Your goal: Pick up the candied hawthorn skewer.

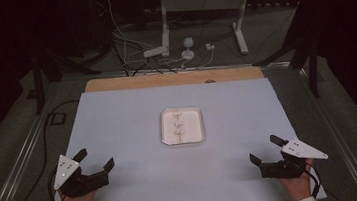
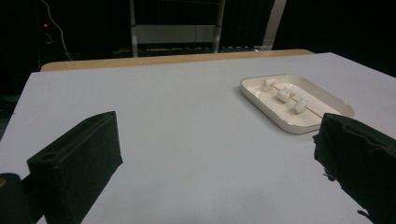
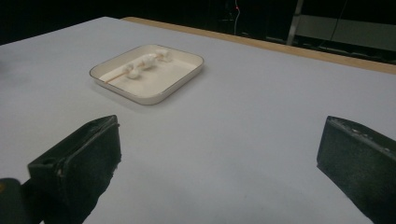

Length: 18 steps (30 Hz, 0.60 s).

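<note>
You hold the left gripper [image 1: 94, 159] and the right gripper [image 1: 265, 149] with jaws wide apart, both empty, near the table's [image 1: 118, 117] front corners. The white tray [image 1: 182, 125] sits between them at the centre, with what seems a skewer [image 2: 286, 95] of three white pieces inside.

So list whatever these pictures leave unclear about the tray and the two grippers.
- White pieces on the skewer: too small and dim in all three views to tell what they are.
- Tray: its near corner in the left gripper view is covered by that gripper's own jaw.
- Left gripper and right gripper: their cables run off the high view's bottom edge.
- Small dark spot on the table's wooden far edge: too small to identify.
</note>
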### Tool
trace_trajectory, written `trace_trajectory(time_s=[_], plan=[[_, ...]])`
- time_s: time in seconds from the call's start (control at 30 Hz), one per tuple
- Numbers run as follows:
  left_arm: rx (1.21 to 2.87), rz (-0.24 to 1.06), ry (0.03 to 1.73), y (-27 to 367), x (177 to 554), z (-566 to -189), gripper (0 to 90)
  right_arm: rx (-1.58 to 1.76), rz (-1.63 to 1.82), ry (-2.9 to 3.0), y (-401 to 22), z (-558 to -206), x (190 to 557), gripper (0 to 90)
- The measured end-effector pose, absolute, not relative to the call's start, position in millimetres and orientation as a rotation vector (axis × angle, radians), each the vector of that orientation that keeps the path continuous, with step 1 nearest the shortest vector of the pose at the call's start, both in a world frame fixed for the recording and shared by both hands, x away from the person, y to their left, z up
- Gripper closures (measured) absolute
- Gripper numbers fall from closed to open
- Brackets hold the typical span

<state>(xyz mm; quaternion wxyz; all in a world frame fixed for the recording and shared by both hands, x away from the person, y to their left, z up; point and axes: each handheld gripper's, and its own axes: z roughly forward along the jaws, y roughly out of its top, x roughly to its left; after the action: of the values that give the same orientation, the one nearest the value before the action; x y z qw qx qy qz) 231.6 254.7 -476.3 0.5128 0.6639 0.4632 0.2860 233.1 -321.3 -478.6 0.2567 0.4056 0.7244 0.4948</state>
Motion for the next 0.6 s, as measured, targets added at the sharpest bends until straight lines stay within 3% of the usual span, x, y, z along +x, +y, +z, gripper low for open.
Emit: trace_trajectory(time_s=[0.33,0.6], plan=[[1.567,0.697,1.134,259.9,228.0,-477.2,1.4,1.132,1.352,1.959,-321.4,-482.0,235.2,0.0],[1.562,0.622,1.119,253.2,235.2,-467.4,1.5,1.147,1.35,1.946,-322.5,-482.5,234.0,0.0]])
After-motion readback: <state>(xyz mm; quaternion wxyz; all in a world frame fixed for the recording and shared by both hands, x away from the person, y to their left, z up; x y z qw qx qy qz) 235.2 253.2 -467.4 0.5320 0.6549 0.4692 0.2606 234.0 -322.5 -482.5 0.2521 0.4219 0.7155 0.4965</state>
